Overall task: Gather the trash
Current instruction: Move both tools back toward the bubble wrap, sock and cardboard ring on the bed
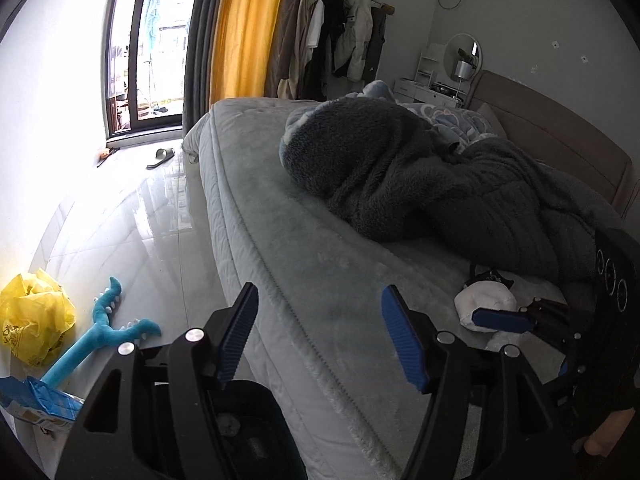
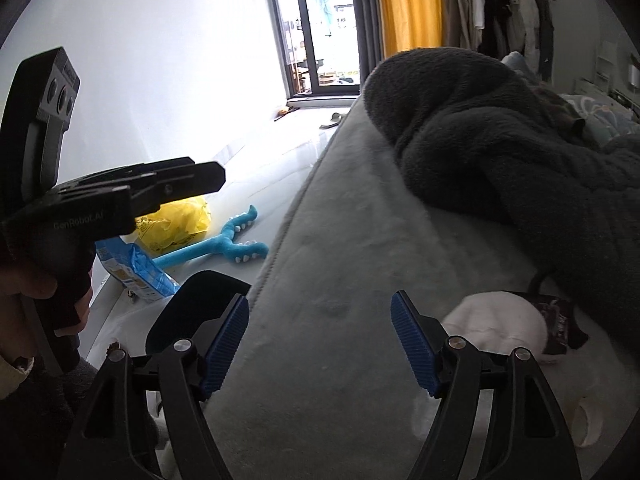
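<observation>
Hovering over the bed [image 1: 320,264], both grippers are empty w/ fingers spread apart: the left gripper [image 1: 318,336] at the bed's near edge, the right gripper [image 2: 320,344] above the bed's grey cover.

The likely trash on the bed is a white crumpled lump [image 2: 496,324], prob. paper or tissue, lying near the foot of the dark blanket [image 2: 500,128], w/ a small dark wrapper [image 2: 560,320] touching its far side. In the left view the right gripper's blue pad sits just beside this lump, not closed on it.

On the floor beside the bed lie a yellow plastic bag [image 1: 32,316], a blue packet [image 2: 132,268] and a blue toy [image 1: 100,336]; whether the toy counts as trash cannot be told. A dark round bin [image 2: 196,300] seems to stand at the bed's edge, below the left gripper.

Risks, as judgement: the lump is soft and light, so a shallow pinch may push it away or grab the cover fabric too. The wrapper may stay behind if only the lump is taken. The blanket edge is close and could be caught.

Count: 2 grippers, 1 white lump, 1 wrapper, 1 yellow bag, 1 blue packet, 1 toy, 1 blanket, 1 bin.
</observation>
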{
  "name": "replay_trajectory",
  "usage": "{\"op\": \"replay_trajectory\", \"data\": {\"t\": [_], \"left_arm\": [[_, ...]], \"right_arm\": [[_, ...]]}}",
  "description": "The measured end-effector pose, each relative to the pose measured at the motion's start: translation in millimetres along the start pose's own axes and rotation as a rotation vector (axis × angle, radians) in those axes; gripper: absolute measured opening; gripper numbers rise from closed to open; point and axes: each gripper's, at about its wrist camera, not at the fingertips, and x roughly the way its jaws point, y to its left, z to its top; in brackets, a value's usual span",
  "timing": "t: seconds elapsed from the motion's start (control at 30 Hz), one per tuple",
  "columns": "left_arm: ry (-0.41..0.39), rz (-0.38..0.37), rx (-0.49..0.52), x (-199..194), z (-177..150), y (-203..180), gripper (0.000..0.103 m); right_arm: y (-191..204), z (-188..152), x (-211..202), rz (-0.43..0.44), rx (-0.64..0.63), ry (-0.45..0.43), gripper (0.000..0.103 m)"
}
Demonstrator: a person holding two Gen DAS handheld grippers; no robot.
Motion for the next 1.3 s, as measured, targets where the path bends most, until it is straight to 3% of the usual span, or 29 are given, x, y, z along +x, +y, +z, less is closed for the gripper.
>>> {"op": "replay_trajectory", "data": {"t": [0.37, 0.73, 0.97, 1.3], "left_arm": [[0.029, -0.091, 0.068, 26, -4, -56, 0.074], [0.112, -0.27, 0.143, 49, -22, -105, 0.079], [0.161, -0.358, 0.176, 60, -31, -128, 0.083], [0.232, -0.396, 0.235, 80, -47, -161, 0.083]], "right_arm": [[-66, -17, -35, -0.088, 0.081, -0.05, 0.076], [-112, -37, -60, -0.172, 0.164, -0.059, 0.076], [-135, -50, -61, -0.193, 0.2, -0.026, 0.079], [-148, -70, -60, -0.248, 0.168, 0.037, 0.079]]}}
